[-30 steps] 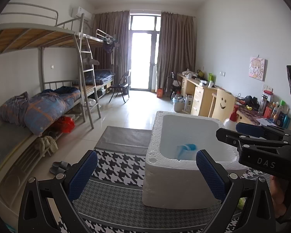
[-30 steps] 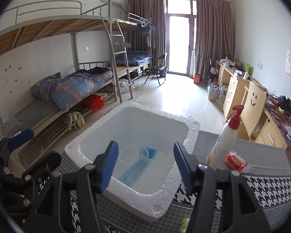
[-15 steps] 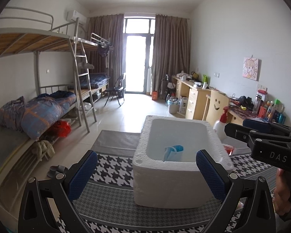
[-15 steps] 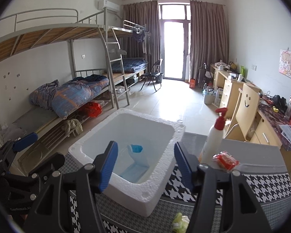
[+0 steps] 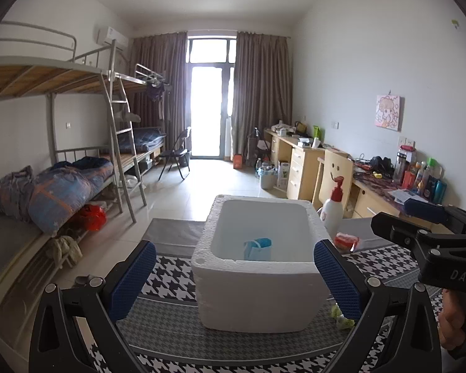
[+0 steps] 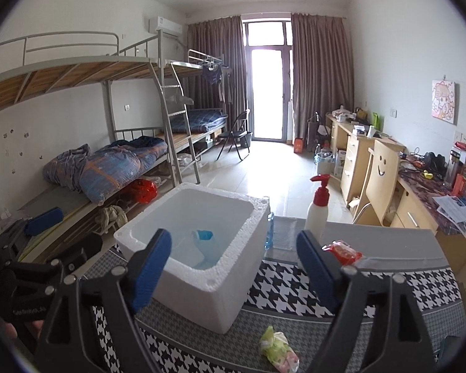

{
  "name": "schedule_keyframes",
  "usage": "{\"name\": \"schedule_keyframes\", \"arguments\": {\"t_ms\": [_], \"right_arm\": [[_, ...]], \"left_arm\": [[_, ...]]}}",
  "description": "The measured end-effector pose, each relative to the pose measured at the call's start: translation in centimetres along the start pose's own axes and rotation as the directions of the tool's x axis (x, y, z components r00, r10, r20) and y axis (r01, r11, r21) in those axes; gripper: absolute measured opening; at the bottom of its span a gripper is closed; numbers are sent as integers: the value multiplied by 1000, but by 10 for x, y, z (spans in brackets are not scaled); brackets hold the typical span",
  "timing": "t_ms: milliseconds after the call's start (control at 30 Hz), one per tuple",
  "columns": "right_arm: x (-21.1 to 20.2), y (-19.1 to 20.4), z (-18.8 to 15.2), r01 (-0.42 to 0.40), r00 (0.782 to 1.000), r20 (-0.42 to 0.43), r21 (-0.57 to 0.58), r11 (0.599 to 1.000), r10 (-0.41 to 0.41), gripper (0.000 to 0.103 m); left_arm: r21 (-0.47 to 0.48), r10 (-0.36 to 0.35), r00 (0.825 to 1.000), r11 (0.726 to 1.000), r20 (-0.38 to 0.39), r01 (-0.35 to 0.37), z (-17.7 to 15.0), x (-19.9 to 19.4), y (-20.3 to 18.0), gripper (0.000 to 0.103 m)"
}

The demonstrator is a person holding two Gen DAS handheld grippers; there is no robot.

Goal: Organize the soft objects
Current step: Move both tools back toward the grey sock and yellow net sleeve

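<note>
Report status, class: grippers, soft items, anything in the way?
Left gripper open, empty; right gripper opening, empty. Blue pouch in foam box; green packet on table. No obstruction.

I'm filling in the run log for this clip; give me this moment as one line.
left gripper: open, empty | right gripper: fingers opening, empty | foam box: holds blue pouch | green soft item: on table beside box

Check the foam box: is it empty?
No. The foam box holds a light-blue soft item at its bottom.
</note>
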State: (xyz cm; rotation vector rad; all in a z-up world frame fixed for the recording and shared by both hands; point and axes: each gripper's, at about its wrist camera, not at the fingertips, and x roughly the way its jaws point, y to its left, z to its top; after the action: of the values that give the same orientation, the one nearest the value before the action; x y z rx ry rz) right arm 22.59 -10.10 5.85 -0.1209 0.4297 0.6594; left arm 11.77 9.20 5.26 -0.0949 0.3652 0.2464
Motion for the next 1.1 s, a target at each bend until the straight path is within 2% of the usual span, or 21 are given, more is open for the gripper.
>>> {"name": "schedule_keyframes", "arguments": {"t_ms": [267, 800, 967, 1100], "right_arm": [[-23, 0, -6, 14, 999, 47, -24, 1000, -13, 90], [-73, -23, -23, 68, 989, 130, 22, 997, -70, 91], [-85, -26, -30, 131, 981, 146, 8, 991, -131, 91], [-94, -33, -37, 149, 977, 149, 23, 989, -151, 91]], "left_arm": [[18, -24, 1000, 1000, 19, 24, 1, -8, -14, 102], [81, -124, 991, 990, 58, 119, 0, -29, -52, 102], [92, -162, 985, 983, 59, 157, -1, -32, -58, 102], [104, -186, 981, 978, 51, 180, -4, -32, -64, 102]]}}
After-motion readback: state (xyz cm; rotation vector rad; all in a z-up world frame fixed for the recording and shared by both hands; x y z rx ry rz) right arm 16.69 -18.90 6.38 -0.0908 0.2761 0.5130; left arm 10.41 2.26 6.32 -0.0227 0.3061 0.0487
